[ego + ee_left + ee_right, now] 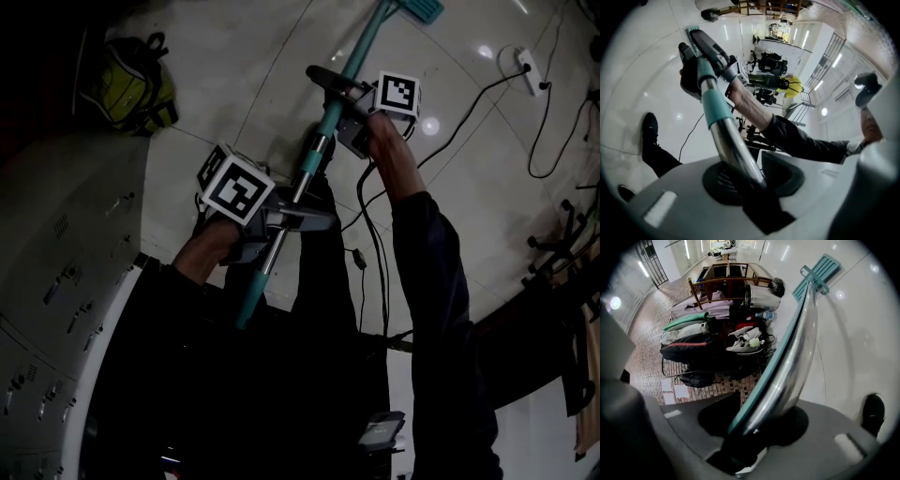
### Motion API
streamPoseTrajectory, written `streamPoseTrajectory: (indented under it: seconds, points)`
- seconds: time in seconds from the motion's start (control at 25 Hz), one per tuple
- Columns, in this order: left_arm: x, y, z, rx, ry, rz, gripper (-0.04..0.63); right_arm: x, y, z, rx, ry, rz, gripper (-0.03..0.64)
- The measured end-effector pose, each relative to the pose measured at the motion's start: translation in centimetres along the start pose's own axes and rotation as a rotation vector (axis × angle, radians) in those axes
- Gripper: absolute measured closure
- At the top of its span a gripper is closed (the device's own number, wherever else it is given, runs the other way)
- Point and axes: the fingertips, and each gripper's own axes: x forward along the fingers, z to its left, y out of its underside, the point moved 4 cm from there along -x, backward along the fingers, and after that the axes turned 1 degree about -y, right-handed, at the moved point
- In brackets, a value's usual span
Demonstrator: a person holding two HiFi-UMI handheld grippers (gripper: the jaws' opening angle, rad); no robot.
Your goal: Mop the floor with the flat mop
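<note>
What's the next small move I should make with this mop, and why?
Probably a short push forward: the left gripper and right gripper are both shut on the mop handle, and the mop head appears to rest on open floor ahead.

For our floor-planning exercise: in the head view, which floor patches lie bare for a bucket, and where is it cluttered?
Bare floor lies between the yellow backpack and the mop pole. Right of the pole, cables and a power strip crowd it.
</note>
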Motion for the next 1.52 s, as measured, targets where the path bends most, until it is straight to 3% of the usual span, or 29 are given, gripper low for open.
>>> streamPoseTrajectory:
  seconds: [0.24,0.32,0.44,0.52,0.68,0.8,0.96,1.12,1.28,1.52]
  points:
    - [-2.4,14.3,0.3,-0.016,-0.013,0.026,0.463,2.0,14.6,2.3,0.037,-0.063,0.006,0.456]
    - [-3.7,20.1,0.5,-0.038,0.006,0.025,0.462,2.6,20.9,2.4,0.090,-0.024,0.016,0.456]
    - [-5.6,28.2,1.0,-0.080,0.017,0.028,0.460,3.1,30.0,1.1,0.145,0.125,0.057,0.456]
    - [-6.8,32.6,1.5,-0.101,-0.004,0.044,0.460,4.7,34.9,1.3,0.187,0.070,0.047,0.456]
    - [-8.5,39.4,3.5,-0.144,-0.040,0.070,0.459,6.6,42.7,0.0,0.248,0.040,0.037,0.459]
    - [-9.4,42.3,5.4,-0.146,-0.069,0.085,0.462,7.8,45.8,-1.5,0.252,0.046,0.031,0.465]
    - [-9.0,42.3,7.0,-0.108,-0.097,0.085,0.463,7.9,45.4,-2.4,0.231,0.049,0.025,0.471]
    - [-7.9,38.2,7.0,-0.093,-0.069,0.057,0.463,6.9,40.8,-2.9,0.220,0.044,-0.013,0.474]
    - [-6.8,31.3,6.9,-0.067,-0.081,0.066,0.465,5.4,33.7,-3.9,0.206,0.113,-0.019,0.474]
    - [-4.4,17.2,7.0,-0.001,-0.122,0.113,0.465,3.4,18.8,-4.8,0.157,0.097,-0.046,0.474]
